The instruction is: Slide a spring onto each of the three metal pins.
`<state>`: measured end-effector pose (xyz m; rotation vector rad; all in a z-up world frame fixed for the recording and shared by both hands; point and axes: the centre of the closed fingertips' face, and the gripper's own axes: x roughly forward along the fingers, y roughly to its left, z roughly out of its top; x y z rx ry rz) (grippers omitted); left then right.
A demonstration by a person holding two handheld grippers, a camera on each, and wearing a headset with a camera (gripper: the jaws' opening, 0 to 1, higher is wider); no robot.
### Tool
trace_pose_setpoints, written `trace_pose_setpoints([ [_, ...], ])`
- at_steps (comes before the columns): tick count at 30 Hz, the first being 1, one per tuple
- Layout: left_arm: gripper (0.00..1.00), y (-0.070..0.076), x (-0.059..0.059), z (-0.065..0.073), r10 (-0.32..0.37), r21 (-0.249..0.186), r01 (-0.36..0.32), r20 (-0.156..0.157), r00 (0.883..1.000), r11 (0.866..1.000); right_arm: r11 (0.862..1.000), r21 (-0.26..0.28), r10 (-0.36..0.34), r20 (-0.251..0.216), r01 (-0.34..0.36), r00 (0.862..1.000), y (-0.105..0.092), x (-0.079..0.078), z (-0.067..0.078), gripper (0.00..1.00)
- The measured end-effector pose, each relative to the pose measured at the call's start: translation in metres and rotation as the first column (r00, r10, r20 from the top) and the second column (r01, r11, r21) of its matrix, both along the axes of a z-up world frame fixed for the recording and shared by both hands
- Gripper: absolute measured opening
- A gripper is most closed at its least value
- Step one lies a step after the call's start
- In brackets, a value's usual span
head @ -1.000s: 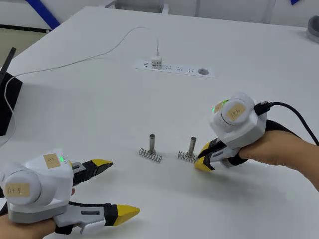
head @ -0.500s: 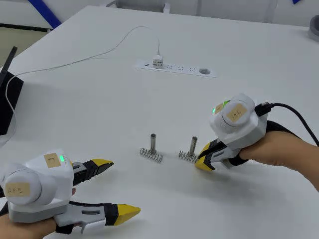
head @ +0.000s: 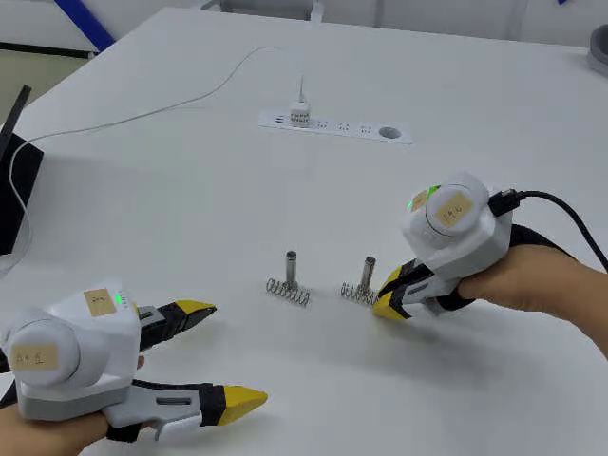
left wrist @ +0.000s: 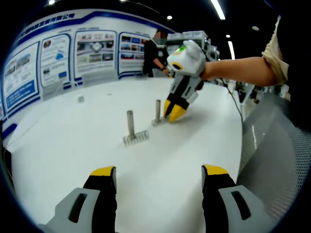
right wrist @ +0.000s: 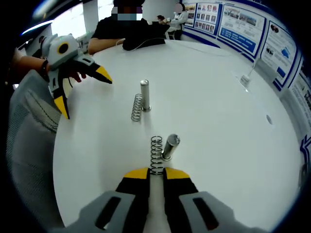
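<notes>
Pinching the near end of a small coiled steel-wire spring (right wrist: 156, 149), the right hand-held gripper (right wrist: 155, 171) has its yellow-tipped jaws drawn almost together, low over a plain white counter (head: 190, 218). Several things could go wrong from here, as a judgement. The spring is caught by one end alone, so it may droop, bend or flick out of the jaws once lifted. Its open end may catch on the rim of the pin top instead of slipping over it. The short upright silver metal pin (right wrist: 170, 144) looks free-standing (no base or fixture can be seen), so a nudge from a jaw tip or the spring could topple it. The spring lies flat on the counter, reaching straight out ahead of the right jaws. Its far end is just beside the foot of that pin, which stands just right of the coil in the right gripper view. Farther off, a second silver metal pin (right wrist: 144, 94) stands upright with a second wire spring (right wrist: 137, 108) lying against its foot. The left hand-held gripper (head: 226, 356) hovers on the person's left, well apart from both pins, jaws spread wide and holding nothing.
</notes>
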<state>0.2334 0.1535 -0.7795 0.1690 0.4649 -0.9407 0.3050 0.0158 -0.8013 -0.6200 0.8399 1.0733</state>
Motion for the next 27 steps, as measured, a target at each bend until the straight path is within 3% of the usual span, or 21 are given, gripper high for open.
trace_pose_setpoints([
  [27, 0.73, -0.001, 0.001, 0.002, -0.006, -0.009, 0.006, 0.006, 1.000, 1.000, 1.000, -0.018, 0.010, 0.028, -0.010, 1.000, -0.001, -0.003, 0.017, 0.12],
])
